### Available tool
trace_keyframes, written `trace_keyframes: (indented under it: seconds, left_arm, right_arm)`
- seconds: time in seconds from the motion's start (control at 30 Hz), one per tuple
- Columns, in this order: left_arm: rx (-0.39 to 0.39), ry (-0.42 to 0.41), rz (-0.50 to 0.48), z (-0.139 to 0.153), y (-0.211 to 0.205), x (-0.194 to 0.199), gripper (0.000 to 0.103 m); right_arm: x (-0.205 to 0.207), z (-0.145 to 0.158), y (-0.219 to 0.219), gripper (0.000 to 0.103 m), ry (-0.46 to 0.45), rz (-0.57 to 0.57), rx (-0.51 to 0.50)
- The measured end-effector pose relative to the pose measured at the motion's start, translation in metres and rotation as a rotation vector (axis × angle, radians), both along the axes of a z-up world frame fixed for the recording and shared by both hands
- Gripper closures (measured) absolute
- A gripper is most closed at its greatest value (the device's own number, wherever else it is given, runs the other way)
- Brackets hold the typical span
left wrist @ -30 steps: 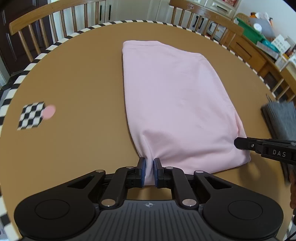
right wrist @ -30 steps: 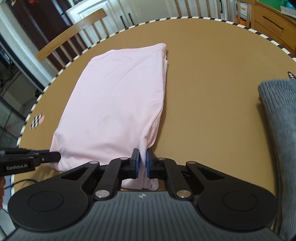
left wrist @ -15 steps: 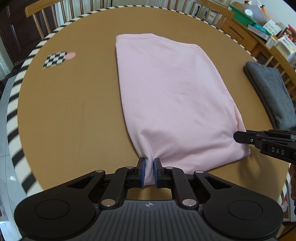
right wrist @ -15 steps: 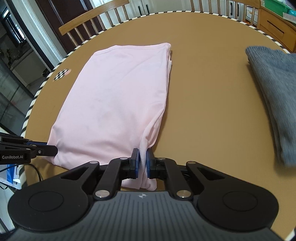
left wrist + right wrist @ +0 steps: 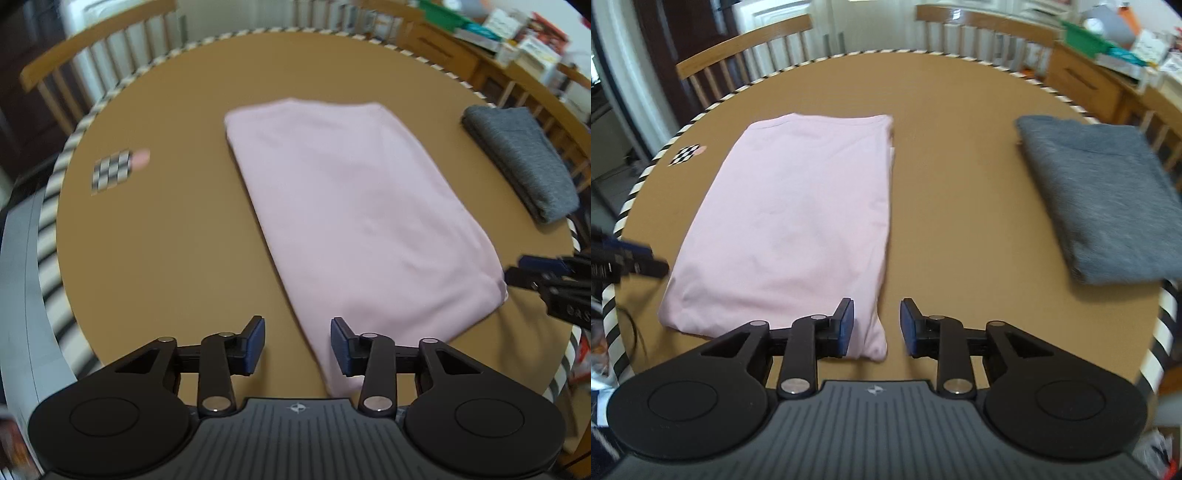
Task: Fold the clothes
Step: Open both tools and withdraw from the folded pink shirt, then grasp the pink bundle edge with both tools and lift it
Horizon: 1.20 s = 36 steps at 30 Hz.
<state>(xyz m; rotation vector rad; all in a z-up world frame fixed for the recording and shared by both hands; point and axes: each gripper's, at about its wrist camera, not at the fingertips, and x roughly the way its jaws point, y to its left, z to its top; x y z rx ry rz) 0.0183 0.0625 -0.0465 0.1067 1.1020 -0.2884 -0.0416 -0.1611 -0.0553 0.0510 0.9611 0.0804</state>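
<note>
Showing both tools above the near edge of a round table [image 5: 960,184], each view looks forward along its own fingers. Nearest, the left gripper [image 5: 297,345] has its jaws opening; the near left corner of the pink garment [image 5: 354,221] lies by the right-hand pad at about 5 o'clock in that view, with no pad pressing on it. The right gripper [image 5: 877,328] likewise has its jaws opening, and the garment's near right corner lies loose between them, nearer the left-hand pad, apparently gripped by neither. The other tool enters each view at the side: at 3 o'clock in the left view, at 9 o'clock in the right.

The pink garment lies flat as a long folded rectangle running from the near edge toward 12 o'clock, at about the middle of the table. It reads as light, thin, soft knit cloth: it should sag and crease freely, slide easily on the smooth brown top, and need no care against breakage. Judged from its shape, the best holds are the two near corners, pinched through all layers so that the stack lifts together.

Further off, toward 2 o'clock in the right view, a grey garment [image 5: 1100,199] lies already folded, well apart from the pink one. A checkered marker [image 5: 686,154] sits near the rim at 10 o'clock. No container stands on the table; beyond it, at 1 o'clock, a green bin [image 5: 1086,35] rests on a sideboard, its contents too blurred to tell. Wooden chairs [image 5: 746,48] ring the far side.
</note>
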Motion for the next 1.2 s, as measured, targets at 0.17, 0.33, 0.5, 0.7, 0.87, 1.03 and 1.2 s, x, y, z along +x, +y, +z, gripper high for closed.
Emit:
trace_keyframes:
  seconds: [0.17, 0.33, 0.5, 0.7, 0.87, 1.03, 1.2]
  left_arm:
    - [0.016, -0.031, -0.154, 0.008, 0.032, 0.038, 0.059]
    - [0.041, -0.044, -0.323, 0.01, 0.048, 0.064, 0.059]
    - [0.061, -0.031, -0.46, 0.011, 0.055, 0.08, 0.059]
    - [0.037, -0.028, -0.555, 0.0, 0.036, 0.101, 0.058]
    - [0.039, -0.059, -0.66, -0.004, 0.015, 0.119, 0.057]
    - [-0.004, -0.07, -0.806, -0.007, -0.015, 0.136, 0.058]
    - [0.011, -0.027, -0.907, -0.026, -0.041, 0.158, 0.059]
  right_arm:
    - [-0.01, 0.008, 0.023, 0.073, -0.055, -0.237, 0.057]
    - [-0.006, 0.002, 0.072, 0.073, -0.093, -0.424, 0.163]
    - [-0.012, -0.003, 0.106, 0.073, -0.09, -0.533, 0.168]
    - [-0.01, -0.006, 0.111, 0.073, -0.097, -0.599, 0.149]
    - [0.012, -0.008, 0.109, 0.073, -0.131, -0.599, 0.147]
    - [0.032, -0.019, 0.114, 0.073, -0.088, -0.605, 0.163]
    - [0.035, -0.03, 0.122, 0.069, -0.053, -0.673, 0.16]
